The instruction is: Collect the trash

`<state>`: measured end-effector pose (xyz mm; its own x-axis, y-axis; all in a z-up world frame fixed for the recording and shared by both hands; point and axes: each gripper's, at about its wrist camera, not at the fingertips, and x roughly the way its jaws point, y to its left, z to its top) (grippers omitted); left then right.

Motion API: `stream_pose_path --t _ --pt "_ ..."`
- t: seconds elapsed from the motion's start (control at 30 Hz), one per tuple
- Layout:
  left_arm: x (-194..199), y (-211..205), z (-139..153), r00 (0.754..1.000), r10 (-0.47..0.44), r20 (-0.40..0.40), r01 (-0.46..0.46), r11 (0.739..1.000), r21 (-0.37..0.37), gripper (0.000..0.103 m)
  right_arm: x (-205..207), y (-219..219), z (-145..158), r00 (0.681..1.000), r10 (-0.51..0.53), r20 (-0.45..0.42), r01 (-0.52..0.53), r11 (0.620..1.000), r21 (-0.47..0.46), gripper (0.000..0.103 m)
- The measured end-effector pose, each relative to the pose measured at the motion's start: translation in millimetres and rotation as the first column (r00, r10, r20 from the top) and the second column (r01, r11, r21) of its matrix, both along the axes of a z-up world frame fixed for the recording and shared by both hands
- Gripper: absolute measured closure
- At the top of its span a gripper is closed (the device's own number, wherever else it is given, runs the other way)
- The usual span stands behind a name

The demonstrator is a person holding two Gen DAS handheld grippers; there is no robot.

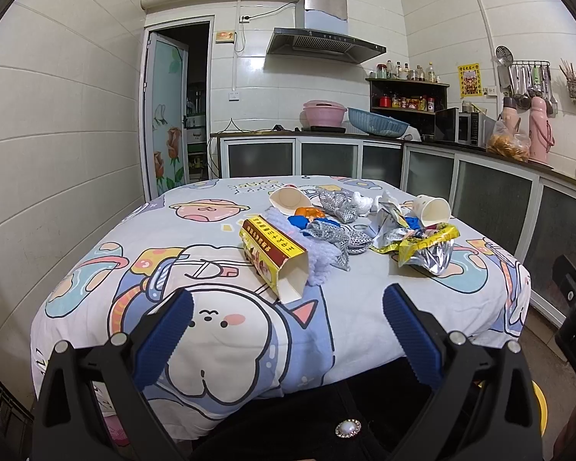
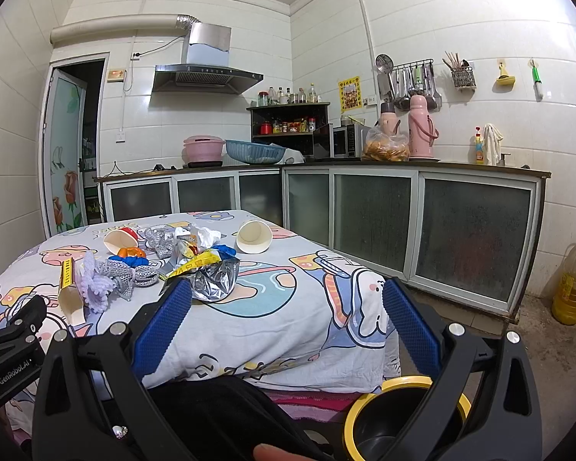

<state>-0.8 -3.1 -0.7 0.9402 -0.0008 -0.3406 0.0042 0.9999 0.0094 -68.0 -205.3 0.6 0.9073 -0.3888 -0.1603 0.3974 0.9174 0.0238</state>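
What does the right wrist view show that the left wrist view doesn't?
Only the right wrist view shows the oil bottle on the floor and most of the yellow-rimmed bin below the table edge. Only the left wrist view shows the printed top of the yellow box. Both show the foil bag, two paper cups and the table. Both hand-held grippers, left and right, are open and hold nothing.

Ahead of the left tool, two paper cups lie on their sides: one (image 1: 290, 199) at the far left of the heap, another (image 1: 434, 210) at its right. One yellow carton (image 1: 274, 259) lies nearest. One foil wrapper (image 1: 428, 249) sits right. Two pink thermoses (image 2: 418, 130) stand beyond.
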Motion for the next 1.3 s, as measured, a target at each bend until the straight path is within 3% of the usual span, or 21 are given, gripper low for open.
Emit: stream_pose_path --t 0.77,1.07,1.2,1.3 --pt "2 2 -5 1.0 0.01 -0.012 -0.01 1.0 -0.006 0.008 -1 -4 0 1.0 -0.015 0.002 0.015 1.0 0.008 0.008" --pt "17 14 -12 0.995 -0.067 -0.076 0.058 0.993 -0.106 0.008 3 -31 9 0.999 0.028 0.042 -0.031 0.995 0.09 0.008" --pt "31 11 -20 0.981 -0.14 -0.133 0.121 0.983 -0.14 0.008 21 -38 11 0.999 0.043 -0.011 -0.042 0.998 0.055 0.008" --pt "45 11 -23 0.974 -0.14 -0.18 0.117 0.984 -0.135 0.008 45 -41 9 0.988 0.12 -0.094 -0.118 0.993 0.03 0.008"
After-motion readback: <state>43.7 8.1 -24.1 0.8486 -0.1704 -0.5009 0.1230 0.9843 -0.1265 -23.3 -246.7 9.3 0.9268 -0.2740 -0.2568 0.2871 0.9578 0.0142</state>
